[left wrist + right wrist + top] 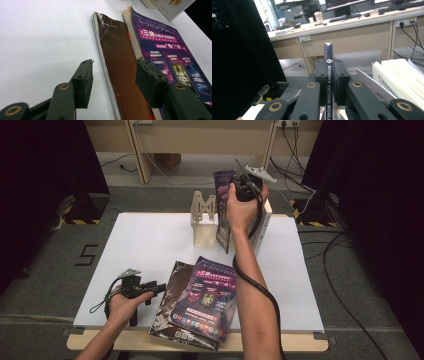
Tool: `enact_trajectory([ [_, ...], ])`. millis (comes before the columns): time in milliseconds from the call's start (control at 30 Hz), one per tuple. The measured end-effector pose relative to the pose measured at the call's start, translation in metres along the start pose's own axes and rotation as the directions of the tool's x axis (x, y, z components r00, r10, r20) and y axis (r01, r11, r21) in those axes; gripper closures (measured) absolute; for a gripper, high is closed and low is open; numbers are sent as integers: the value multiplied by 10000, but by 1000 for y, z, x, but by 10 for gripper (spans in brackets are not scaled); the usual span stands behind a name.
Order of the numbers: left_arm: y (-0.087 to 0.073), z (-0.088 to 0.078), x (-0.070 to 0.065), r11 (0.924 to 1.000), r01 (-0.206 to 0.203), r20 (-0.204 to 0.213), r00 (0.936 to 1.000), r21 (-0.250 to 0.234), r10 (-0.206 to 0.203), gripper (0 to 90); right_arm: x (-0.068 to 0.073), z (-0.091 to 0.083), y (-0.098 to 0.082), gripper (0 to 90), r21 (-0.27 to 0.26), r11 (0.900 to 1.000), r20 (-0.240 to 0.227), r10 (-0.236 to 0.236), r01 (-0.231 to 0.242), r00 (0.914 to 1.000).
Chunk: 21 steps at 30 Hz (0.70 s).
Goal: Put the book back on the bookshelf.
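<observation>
Raised right gripper [329,75] clamped on thin dark-spined purple magazine [328,62], held upright.
Left gripper [113,77] resting low, jaws apart, nothing held, beside 2 stacked glossy magazines [120,62].

Two magazines [200,302] overlap at the table's [135,250] near edge; behind them, a rack [204,222], seemingly beside books [263,227].

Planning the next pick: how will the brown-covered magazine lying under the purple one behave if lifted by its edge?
The brown magazine looks thin and soft-covered, so it would probably droop. Its glossy cover may slip between the fingers. The purple magazine resting on it would likely slide off.
</observation>
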State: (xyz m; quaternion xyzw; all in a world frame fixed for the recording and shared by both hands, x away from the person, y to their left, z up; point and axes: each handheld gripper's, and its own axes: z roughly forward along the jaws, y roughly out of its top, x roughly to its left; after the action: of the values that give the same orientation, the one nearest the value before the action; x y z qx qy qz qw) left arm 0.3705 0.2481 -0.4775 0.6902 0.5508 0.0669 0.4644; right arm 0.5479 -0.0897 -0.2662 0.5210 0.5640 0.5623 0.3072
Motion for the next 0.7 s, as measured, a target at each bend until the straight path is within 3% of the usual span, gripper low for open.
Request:
enact_trajectory([
  [233, -1, 1, 1, 10000, 31, -54, 10000, 30, -31, 471, 0, 4, 1, 847, -67, 9999, 120, -101, 102, 9999],
  [700, -3, 2, 1, 9999, -14, -11, 10000, 109, 14, 471, 1, 9, -14, 846, -143, 9989, 483, -439, 446, 9979],
])
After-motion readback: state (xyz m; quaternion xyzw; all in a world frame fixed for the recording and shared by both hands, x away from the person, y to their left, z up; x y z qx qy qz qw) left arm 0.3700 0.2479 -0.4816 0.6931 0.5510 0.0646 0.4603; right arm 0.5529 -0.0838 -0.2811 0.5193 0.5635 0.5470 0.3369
